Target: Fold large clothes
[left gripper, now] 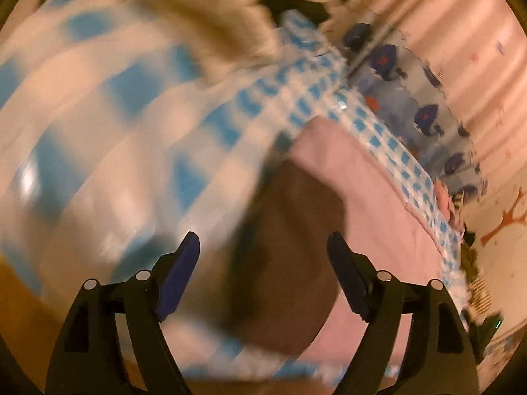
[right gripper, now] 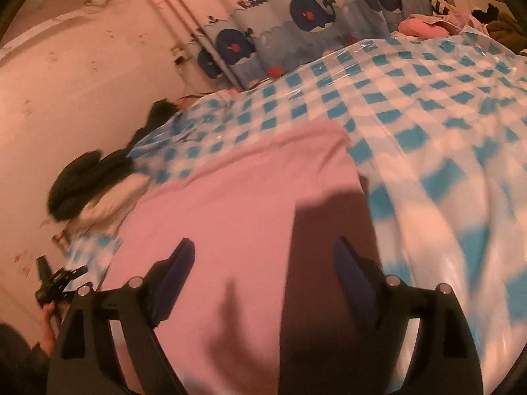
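Left wrist view is showing the left gripper hovering with its jaws spread wide and nothing between them, above a pink garment that is lying flat on a blue-and-white checked plastic sheet; much of this picture is blurring. Right wrist view is showing the right gripper likewise hanging over the pink garment, its jaws spread and pinching nothing. Farther off, a whale-print curtain is hanging behind the checked sheet, and dark clothes are lying at the left.
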`<action>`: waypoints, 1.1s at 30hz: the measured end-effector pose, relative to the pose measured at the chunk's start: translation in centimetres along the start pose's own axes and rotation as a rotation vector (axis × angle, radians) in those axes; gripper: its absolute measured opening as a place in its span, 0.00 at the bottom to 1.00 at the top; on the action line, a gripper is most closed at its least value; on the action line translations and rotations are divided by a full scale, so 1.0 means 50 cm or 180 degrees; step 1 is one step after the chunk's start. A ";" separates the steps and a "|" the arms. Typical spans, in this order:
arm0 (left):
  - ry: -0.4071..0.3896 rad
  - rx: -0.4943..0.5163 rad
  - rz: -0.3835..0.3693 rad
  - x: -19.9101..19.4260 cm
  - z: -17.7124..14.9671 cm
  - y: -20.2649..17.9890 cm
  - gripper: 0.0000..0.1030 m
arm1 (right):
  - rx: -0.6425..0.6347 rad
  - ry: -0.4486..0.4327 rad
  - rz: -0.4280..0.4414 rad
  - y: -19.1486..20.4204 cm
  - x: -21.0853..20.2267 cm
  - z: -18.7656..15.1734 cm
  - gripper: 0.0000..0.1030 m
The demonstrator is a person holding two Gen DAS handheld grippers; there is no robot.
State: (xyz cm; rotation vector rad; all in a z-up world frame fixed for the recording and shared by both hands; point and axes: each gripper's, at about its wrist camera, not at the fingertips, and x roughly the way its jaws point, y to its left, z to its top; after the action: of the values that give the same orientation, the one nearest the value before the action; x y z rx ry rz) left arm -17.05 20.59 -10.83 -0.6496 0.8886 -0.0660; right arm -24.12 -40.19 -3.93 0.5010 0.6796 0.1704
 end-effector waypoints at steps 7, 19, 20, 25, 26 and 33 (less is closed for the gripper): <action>0.0374 -0.0632 -0.0428 0.055 -0.077 0.068 0.74 | 0.1132 0.0196 0.0301 -0.118 -0.086 -0.148 0.81; 0.0358 -0.0656 -0.0754 0.124 -0.083 -0.023 0.83 | 0.1631 0.0270 0.0624 -0.136 -0.031 -0.162 0.88; 0.0428 -0.0739 -0.0720 0.140 -0.088 -0.013 0.83 | 0.1629 0.0325 0.0546 -0.139 -0.018 -0.163 0.88; 0.0429 -0.0703 -0.0858 0.141 -0.091 -0.030 0.83 | 0.1739 0.0182 0.0706 -0.142 -0.001 -0.158 0.87; 0.0426 -0.0610 -0.0789 0.143 -0.088 -0.037 0.83 | 0.1609 0.0097 0.0706 -0.126 -0.009 -0.148 0.87; 0.0257 -0.0568 -0.0786 0.139 -0.069 -0.076 0.83 | 0.1595 -0.0086 0.0765 -0.126 -0.047 -0.138 0.45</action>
State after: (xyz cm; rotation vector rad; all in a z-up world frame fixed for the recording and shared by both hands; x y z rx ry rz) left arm -14.37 13.62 -15.18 -0.9272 0.8948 -0.2378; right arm -30.41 -43.70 -10.32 1.0657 0.6333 0.2192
